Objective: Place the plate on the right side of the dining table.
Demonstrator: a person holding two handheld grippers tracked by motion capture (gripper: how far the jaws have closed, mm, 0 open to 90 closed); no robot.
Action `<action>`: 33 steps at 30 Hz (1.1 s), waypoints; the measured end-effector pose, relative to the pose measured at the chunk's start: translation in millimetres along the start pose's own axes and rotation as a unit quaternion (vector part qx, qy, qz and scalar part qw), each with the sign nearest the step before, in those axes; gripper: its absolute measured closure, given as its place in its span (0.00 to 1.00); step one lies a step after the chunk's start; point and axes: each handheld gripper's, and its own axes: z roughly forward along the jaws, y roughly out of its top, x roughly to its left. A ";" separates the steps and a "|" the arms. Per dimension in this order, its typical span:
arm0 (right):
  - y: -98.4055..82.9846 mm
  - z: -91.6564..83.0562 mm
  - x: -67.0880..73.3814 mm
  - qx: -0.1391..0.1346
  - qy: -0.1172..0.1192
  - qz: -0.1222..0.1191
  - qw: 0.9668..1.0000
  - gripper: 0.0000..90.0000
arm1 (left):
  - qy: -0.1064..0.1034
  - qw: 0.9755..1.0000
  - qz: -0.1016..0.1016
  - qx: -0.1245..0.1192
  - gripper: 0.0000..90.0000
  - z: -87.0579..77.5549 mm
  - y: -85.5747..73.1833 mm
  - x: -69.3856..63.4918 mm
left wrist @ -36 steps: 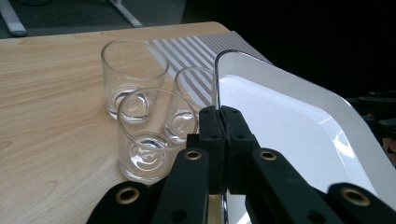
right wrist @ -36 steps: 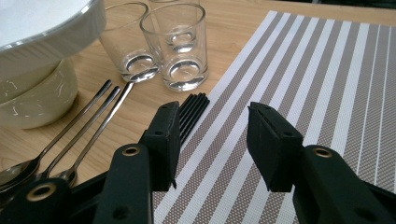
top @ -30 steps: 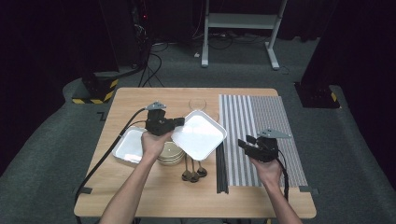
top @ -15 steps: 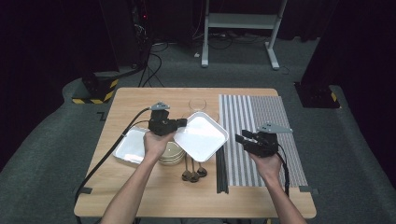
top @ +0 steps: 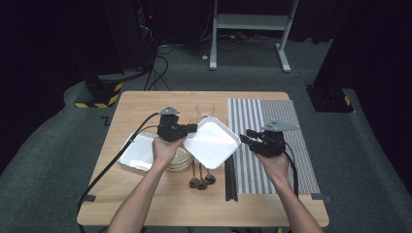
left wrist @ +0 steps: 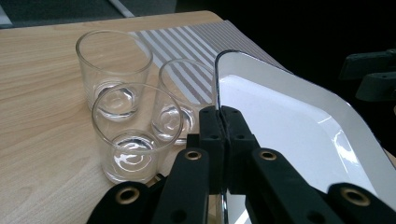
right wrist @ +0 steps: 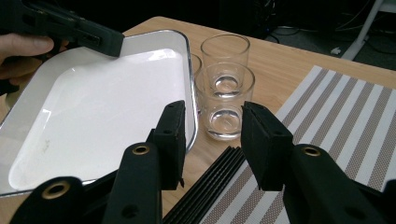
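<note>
A white square plate [top: 213, 141] hangs tilted above the table, and my left gripper [top: 193, 128] is shut on its left rim. In the left gripper view the jaws meet on the plate's edge [left wrist: 299, 130]. My right gripper [top: 248, 137] stands open just right of the plate's right corner. Its jaws have just been closing, with nothing between them. In the right gripper view the plate [right wrist: 102, 107] lies beside the left jaw and does not touch the pads, and my right gripper [right wrist: 212, 140] frames a glass [right wrist: 224, 93] beyond.
Three clear glasses [left wrist: 114, 70] stand on the wood behind the plate. A second white plate [top: 136, 151] and a stack of small dishes [top: 179, 160] lie under my left hand. Spoons [top: 200, 182], black chopsticks [top: 231, 179] and a striped mat [top: 286, 145] lie to the right.
My right gripper has risen and moved left toward the plate's right corner, its jaws a little narrower. The left gripper and the plate have kept nearly still.
</note>
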 end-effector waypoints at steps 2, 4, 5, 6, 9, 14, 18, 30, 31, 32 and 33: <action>3.5 1.7 0.6 0.000 0.003 -0.003 1.000 0.67 | -0.001 1.000 0.000 0.000 0.98 0.0 -0.1 -0.4; 6.3 4.5 0.7 0.000 0.007 -0.007 1.000 0.68 | -0.002 1.000 0.000 -0.001 0.98 -0.2 -0.1 -0.8; 7.6 6.2 0.9 0.004 0.008 -0.009 1.000 0.68 | -0.003 1.000 0.000 -0.002 0.98 -0.2 -0.2 -1.0; 8.7 7.8 1.3 0.006 0.008 -0.011 1.000 0.68 | -0.004 1.000 0.001 -0.002 0.98 -0.1 -0.4 -1.2; 11.6 12.2 3.3 0.014 0.006 -0.013 1.000 0.68 | -0.004 1.000 0.002 0.000 0.98 -0.1 -0.9 -1.9; 14.6 19.2 7.2 0.022 0.004 -0.016 1.000 0.68 | -0.009 1.000 0.001 -0.004 0.98 -0.2 -0.5 -2.5; 15.6 26.3 5.5 0.034 0.010 -0.005 0.999 0.69 | -0.010 1.000 0.002 -0.004 0.98 -0.6 -0.7 -2.9; 24.9 39.5 4.0 0.037 0.015 -0.013 0.999 0.75 | -0.013 1.000 0.006 -0.003 0.98 -1.8 -0.6 -2.5; 24.6 40.9 3.6 0.036 0.016 -0.011 0.999 0.75 | -0.012 1.000 0.007 -0.003 0.98 -2.0 -0.5 -2.3; 24.4 42.1 3.3 0.038 0.018 -0.009 0.999 0.75 | -0.013 1.000 0.006 -0.004 0.98 -1.8 -0.6 -2.5; 24.2 43.5 3.1 0.036 0.021 -0.010 0.999 0.76 | -0.013 1.000 0.006 -0.004 0.98 -1.7 -0.6 -2.7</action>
